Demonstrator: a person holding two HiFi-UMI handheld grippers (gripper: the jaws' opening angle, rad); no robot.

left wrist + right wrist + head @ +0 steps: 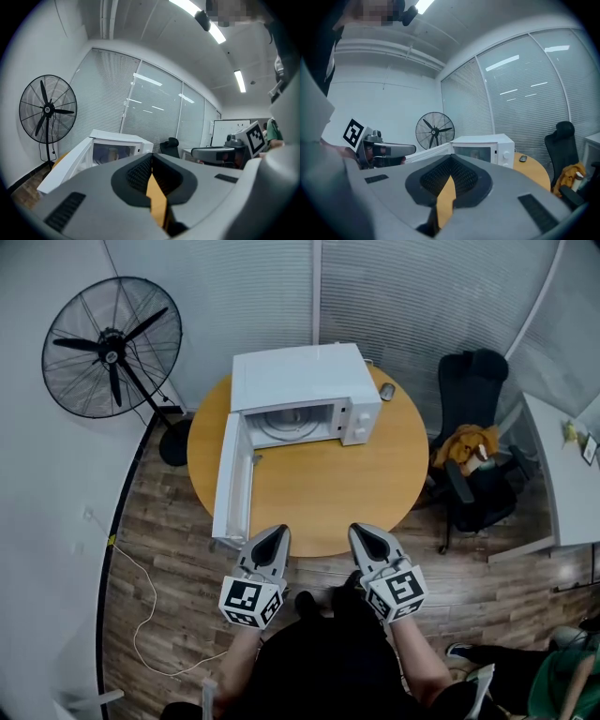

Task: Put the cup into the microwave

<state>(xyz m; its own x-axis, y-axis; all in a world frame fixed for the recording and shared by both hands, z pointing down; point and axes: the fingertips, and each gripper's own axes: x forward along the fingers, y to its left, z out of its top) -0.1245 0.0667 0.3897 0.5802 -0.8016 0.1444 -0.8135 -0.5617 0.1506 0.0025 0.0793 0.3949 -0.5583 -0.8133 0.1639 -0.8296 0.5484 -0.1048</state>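
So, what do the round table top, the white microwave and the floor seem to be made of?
Round orange-tan table top: probably wood laminate, smooth and matte; even colour, no visible grain. White box-shaped microwave: likely painted sheet metal, satin; flat, crisp-edged panels. Brown floor: wood or wood-look planks; board seams show.

Microwave [300,379]: smooth white shell, slight gloss (metal or plastic, can't tell). Bench [370,486]: smooth wood-look top. Left tongs [271,534], right tongs [366,533]: matt grey plastic, ribbed black pads [137,174]. Floor [169,554]: wood planks.
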